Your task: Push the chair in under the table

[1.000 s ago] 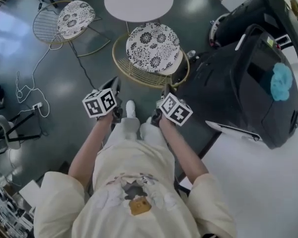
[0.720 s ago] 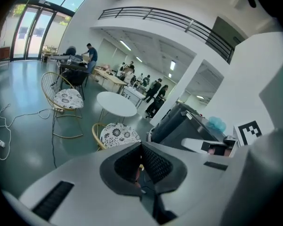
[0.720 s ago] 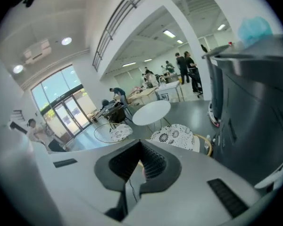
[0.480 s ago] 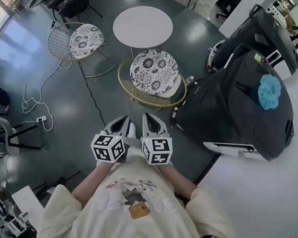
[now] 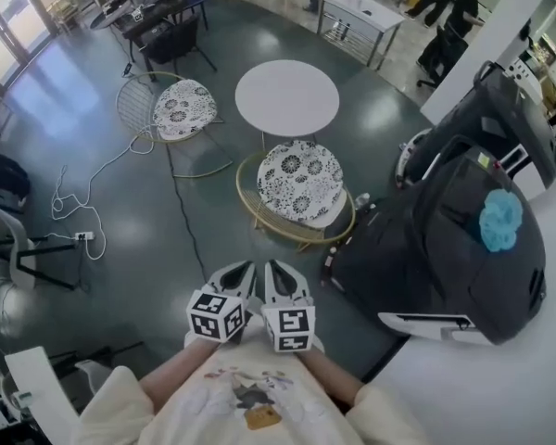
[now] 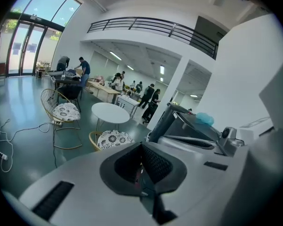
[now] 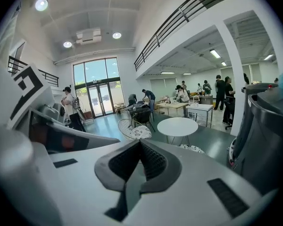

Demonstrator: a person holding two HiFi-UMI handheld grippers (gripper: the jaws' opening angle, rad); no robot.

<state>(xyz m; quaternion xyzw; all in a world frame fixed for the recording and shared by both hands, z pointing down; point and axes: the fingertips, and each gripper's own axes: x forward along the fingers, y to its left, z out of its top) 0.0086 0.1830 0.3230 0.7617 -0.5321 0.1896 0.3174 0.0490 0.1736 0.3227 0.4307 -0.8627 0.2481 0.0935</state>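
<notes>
A round white table (image 5: 287,97) stands on the dark floor. The near wire chair (image 5: 299,182), with a black-and-white flowered cushion, sits just in front of it, its far edge at the table's rim. My left gripper (image 5: 238,275) and right gripper (image 5: 278,274) are side by side close to my chest, well short of that chair, both shut and empty. The left gripper view shows the table (image 6: 110,112) and chair (image 6: 112,138) beyond the closed jaws. In the right gripper view the table (image 7: 178,125) stands ahead, with the chair cushion (image 7: 191,148) below it.
A second wire chair (image 5: 178,109) stands left of the table. A large black machine (image 5: 449,239) fills the right, beside a white wall. A white cable (image 5: 77,204) lies across the floor at left. People and desks occupy the far end of the room.
Both grippers have drawn back from near the chair toward my chest and come together. The head view has lifted and now takes in more of the room.
</notes>
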